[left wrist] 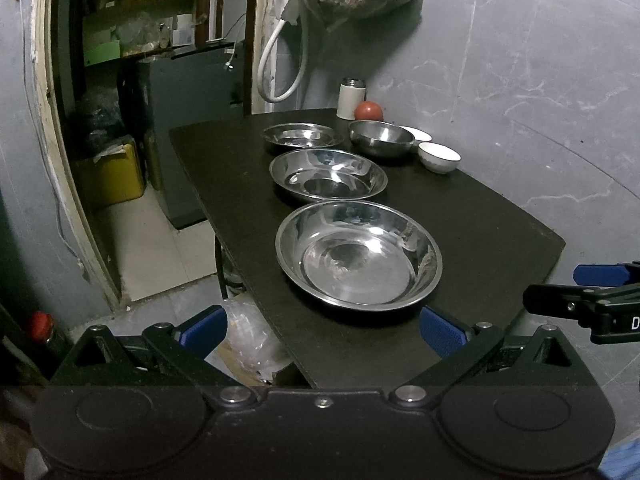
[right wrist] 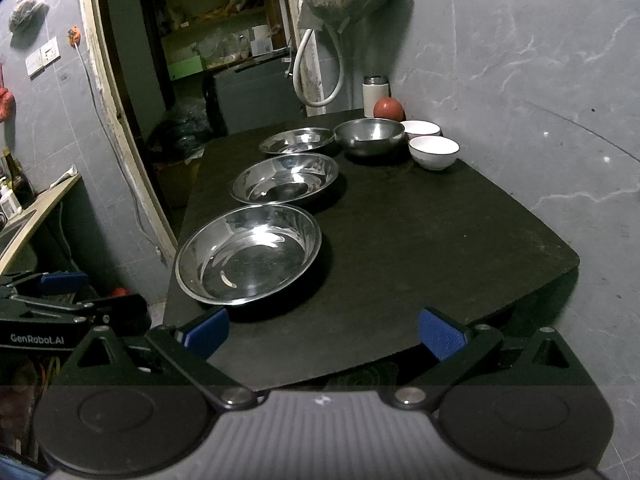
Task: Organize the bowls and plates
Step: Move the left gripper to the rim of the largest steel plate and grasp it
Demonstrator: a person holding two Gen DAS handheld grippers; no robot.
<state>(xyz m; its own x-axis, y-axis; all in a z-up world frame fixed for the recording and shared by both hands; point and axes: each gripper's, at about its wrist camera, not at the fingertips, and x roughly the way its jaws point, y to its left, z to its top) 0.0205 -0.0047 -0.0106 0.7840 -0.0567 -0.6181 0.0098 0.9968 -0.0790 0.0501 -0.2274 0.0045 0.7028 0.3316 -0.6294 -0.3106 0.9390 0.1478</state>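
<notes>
Three steel plates (right wrist: 248,254) lie in a row on the counter (right wrist: 440,240), running from its near edge to the far end. Right of the farthest plate sits a steel bowl (right wrist: 369,136), then two small bowls (right wrist: 433,152) (one behind the other), with a cup (right wrist: 375,92) and a ball (right wrist: 388,109) behind by the wall.

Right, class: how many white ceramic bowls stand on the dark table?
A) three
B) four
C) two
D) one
C: two white bowls sit side by side near the wall, next to the deep steel bowl; every other dish on the table is steel.
</notes>
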